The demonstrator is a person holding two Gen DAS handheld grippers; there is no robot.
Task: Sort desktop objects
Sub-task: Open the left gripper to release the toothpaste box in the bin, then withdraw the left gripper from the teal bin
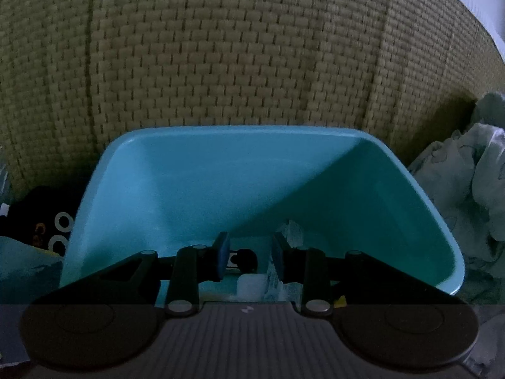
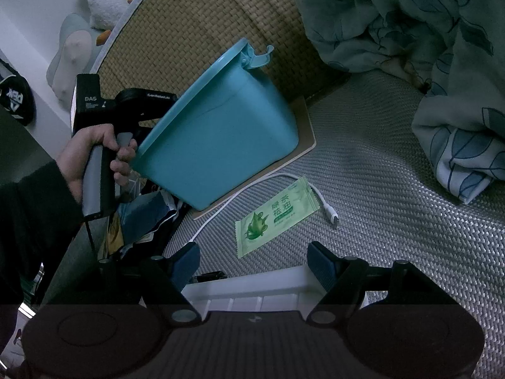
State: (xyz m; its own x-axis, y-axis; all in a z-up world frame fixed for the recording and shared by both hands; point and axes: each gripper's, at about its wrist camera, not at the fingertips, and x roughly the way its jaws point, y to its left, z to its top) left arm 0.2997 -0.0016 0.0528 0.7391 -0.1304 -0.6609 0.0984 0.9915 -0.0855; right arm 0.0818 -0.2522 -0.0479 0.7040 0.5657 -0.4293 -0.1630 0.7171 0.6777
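Right wrist view: left gripper (image 2: 148,120) jaws clamp the tilted blue bin's (image 2: 221,132) rim; right gripper (image 2: 254,262) gapes empty. Green sachet (image 2: 276,216) and white cable (image 2: 252,189) remain unsorted on the bed.

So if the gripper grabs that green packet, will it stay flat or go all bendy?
Probably bendy: the green packet looks like a thin, flat sachet with crimped ends, so it would likely droop from a pinch. It seems light for its size. Its glossy film may be a bit slippery, and lying flat on the woven mat it could be hard to get under.
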